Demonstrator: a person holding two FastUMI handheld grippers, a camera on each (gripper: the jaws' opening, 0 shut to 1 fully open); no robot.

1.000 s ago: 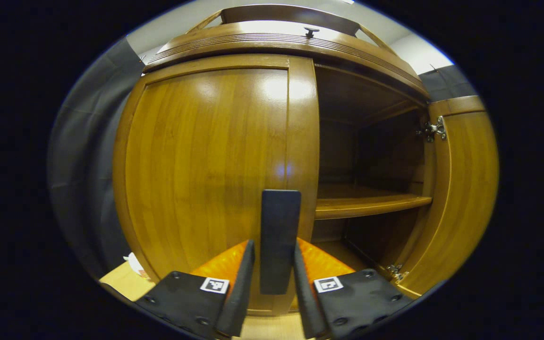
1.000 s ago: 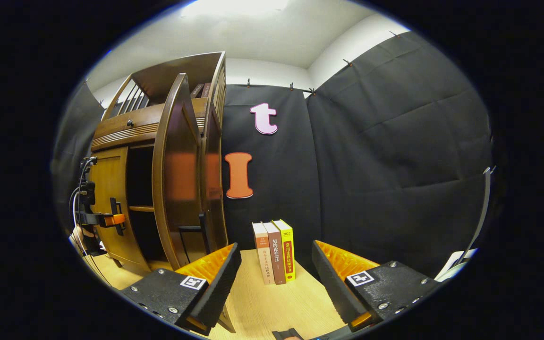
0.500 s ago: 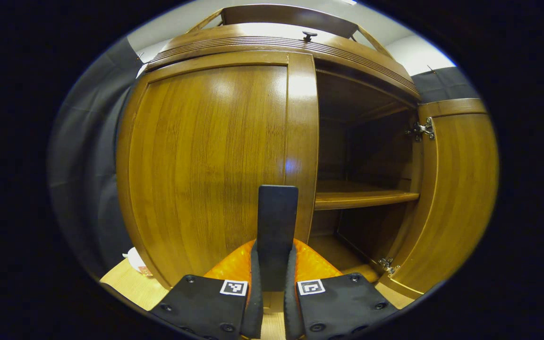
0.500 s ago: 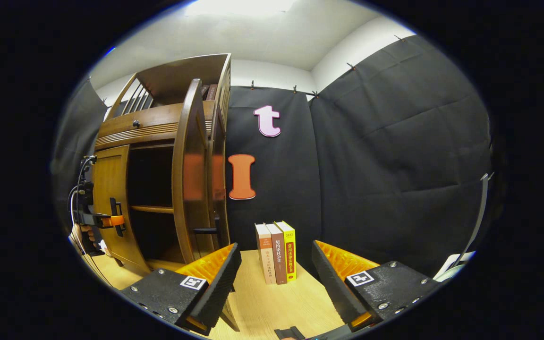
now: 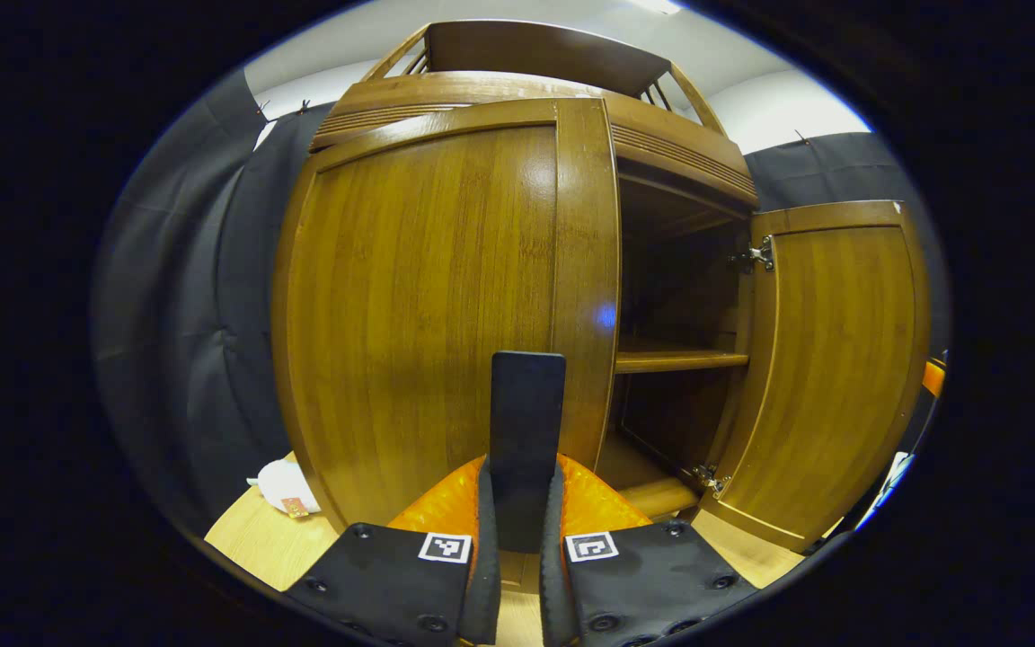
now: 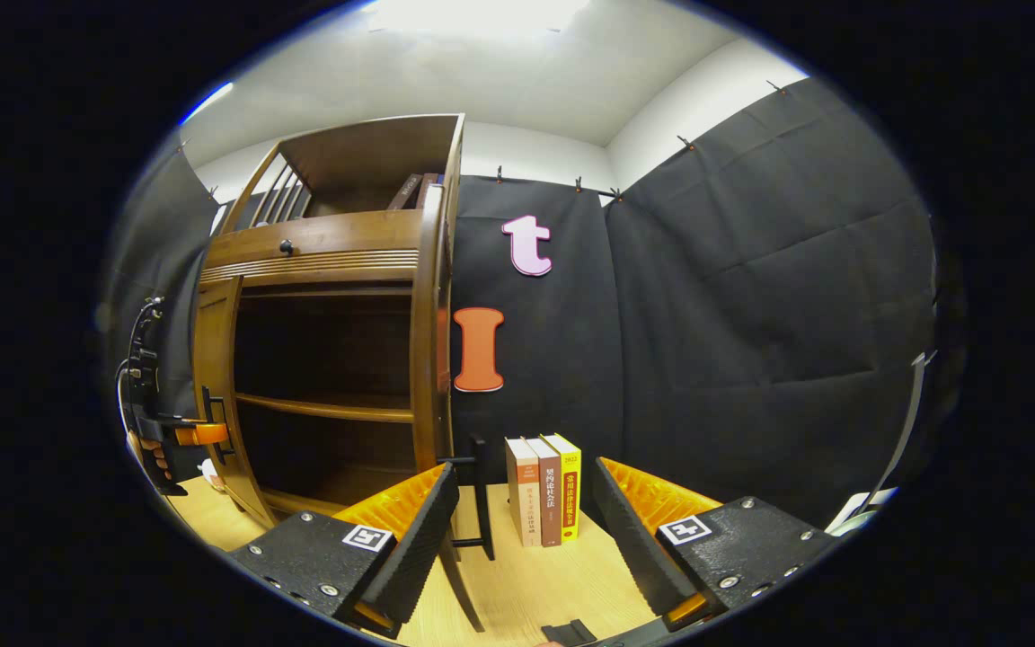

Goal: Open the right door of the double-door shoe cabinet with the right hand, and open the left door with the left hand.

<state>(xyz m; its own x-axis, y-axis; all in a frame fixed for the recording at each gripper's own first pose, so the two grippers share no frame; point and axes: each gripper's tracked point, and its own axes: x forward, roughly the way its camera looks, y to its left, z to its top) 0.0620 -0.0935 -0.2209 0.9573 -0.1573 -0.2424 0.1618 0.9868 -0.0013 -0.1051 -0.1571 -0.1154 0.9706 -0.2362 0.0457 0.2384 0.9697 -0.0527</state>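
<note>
The left gripper view sits close before the cabinet (image 5: 517, 270), facing its left door (image 5: 428, 305) head-on. The right gripper view looks from farther off to the right — both share the cabinet's open inside.

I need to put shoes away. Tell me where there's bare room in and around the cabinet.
Free: the middle shelf and the floor under it. Bare table lies before the books. Crowded: the left claw clamps the left door's handle; the open right door flanks the opening.
</note>
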